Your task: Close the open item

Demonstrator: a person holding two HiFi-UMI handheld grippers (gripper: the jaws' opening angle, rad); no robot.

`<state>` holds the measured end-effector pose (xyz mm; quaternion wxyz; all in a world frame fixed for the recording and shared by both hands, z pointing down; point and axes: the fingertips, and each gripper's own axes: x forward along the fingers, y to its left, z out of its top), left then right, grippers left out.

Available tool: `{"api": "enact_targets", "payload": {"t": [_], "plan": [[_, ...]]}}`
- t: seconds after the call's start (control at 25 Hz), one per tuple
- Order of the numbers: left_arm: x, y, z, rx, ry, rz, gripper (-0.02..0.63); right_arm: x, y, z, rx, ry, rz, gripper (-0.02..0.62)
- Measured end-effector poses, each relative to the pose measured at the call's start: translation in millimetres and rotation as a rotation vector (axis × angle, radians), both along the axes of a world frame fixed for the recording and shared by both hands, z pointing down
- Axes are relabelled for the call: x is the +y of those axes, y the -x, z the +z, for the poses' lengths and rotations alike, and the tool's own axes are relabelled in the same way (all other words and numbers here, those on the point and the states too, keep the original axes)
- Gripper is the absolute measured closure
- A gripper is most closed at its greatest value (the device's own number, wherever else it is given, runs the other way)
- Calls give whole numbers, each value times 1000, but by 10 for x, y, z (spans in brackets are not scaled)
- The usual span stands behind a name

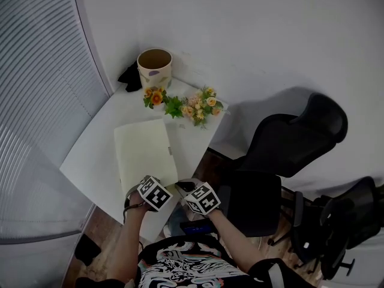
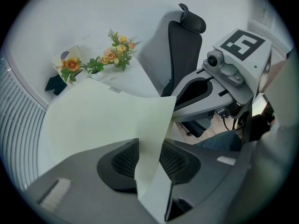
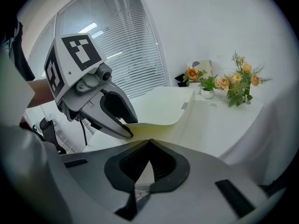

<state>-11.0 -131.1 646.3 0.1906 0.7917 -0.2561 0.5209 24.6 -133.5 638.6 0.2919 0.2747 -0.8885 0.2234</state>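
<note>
Cream flexible folder cover (image 1: 144, 152) bends, pinched by left claw (image 2: 149, 160) and right claw (image 3: 147, 164).

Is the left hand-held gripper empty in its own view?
No, the pale cover runs between the jaws of the left hand-held gripper, which clamp it.

From the head we look steeply down on the white table (image 1: 90, 155), flowers (image 1: 198, 108) above frame centre. Our gripper cameras ride close behind their jaws, low over that table, both catching the flowers and pale cover (image 2: 107, 120).
</note>
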Motion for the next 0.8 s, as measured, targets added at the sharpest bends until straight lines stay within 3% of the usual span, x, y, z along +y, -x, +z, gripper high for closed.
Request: {"api": "enact_targets", "payload": {"t": [0.8], "plan": [[38,16,-7,-20,13,3,485,44,9,13,7,-3,-28,594]]}}
